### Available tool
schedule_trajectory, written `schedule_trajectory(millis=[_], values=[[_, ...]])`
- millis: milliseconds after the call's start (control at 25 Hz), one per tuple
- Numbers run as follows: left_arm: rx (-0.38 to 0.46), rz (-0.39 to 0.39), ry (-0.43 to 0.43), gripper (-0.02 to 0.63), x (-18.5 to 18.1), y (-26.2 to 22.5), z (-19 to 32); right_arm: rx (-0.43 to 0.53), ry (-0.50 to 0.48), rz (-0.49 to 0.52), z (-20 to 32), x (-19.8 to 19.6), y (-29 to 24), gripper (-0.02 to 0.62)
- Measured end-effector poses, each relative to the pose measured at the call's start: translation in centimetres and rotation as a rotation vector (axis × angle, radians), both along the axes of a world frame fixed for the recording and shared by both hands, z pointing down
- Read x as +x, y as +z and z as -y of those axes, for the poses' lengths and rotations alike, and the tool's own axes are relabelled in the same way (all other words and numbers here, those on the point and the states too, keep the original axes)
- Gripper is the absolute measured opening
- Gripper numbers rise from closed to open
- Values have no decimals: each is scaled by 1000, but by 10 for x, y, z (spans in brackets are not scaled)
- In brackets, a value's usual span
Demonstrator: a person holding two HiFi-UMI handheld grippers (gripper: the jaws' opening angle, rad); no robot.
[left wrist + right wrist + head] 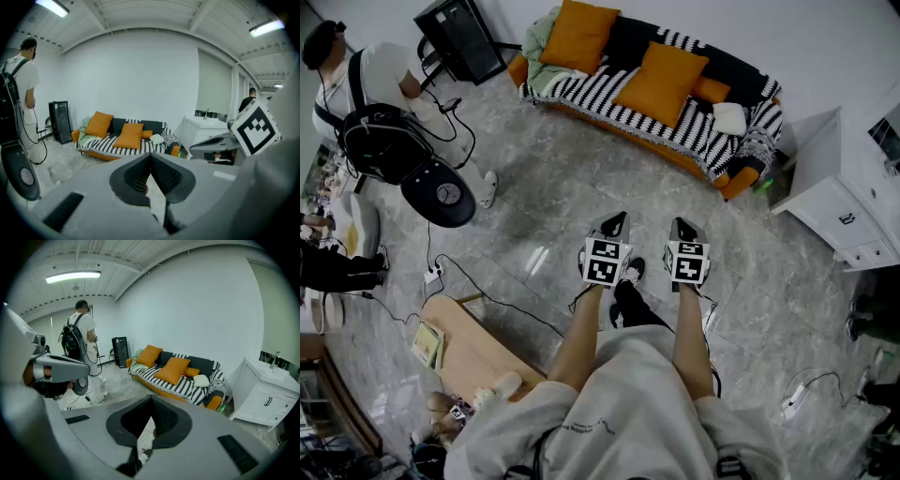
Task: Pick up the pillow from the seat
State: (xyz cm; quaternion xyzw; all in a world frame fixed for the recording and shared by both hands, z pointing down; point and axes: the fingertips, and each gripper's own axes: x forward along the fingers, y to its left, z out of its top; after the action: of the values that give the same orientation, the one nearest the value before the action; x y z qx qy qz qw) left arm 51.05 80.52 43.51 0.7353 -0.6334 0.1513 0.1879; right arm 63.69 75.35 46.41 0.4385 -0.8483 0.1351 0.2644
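A sofa (581,94) covered with a black-and-white striped blanket stands across the room. On its seat lean two big orange pillows, one at the left end (578,36) and one in the middle (662,82), with a small white pillow (730,118) near the right arm. The middle orange pillow (131,135) (172,370) shows in both gripper views. My left gripper (617,222) (151,155) and right gripper (681,228) (151,402) hover side by side over the floor, well short of the sofa. Both are shut and hold nothing.
A person with a backpack (366,75) stands at the left beside a round black seat (439,192). A white cabinet (839,202) is right of the sofa, a black box (459,37) left of it. A wooden table (473,352) and cables (487,295) lie near my feet.
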Motion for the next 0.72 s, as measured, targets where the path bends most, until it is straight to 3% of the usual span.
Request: schedule_trajectory(millis=[360,520,720], values=[[-35,-38,-6,11,-25,19,11,2,-20,-26,16,-25,12,6],[-47,-52,9,9,-41,19,36,-30,-26,55,39,-47,18,6],[-47,-10,22,9,-75,9,81,-33,-55,85,80,-88,17,6]])
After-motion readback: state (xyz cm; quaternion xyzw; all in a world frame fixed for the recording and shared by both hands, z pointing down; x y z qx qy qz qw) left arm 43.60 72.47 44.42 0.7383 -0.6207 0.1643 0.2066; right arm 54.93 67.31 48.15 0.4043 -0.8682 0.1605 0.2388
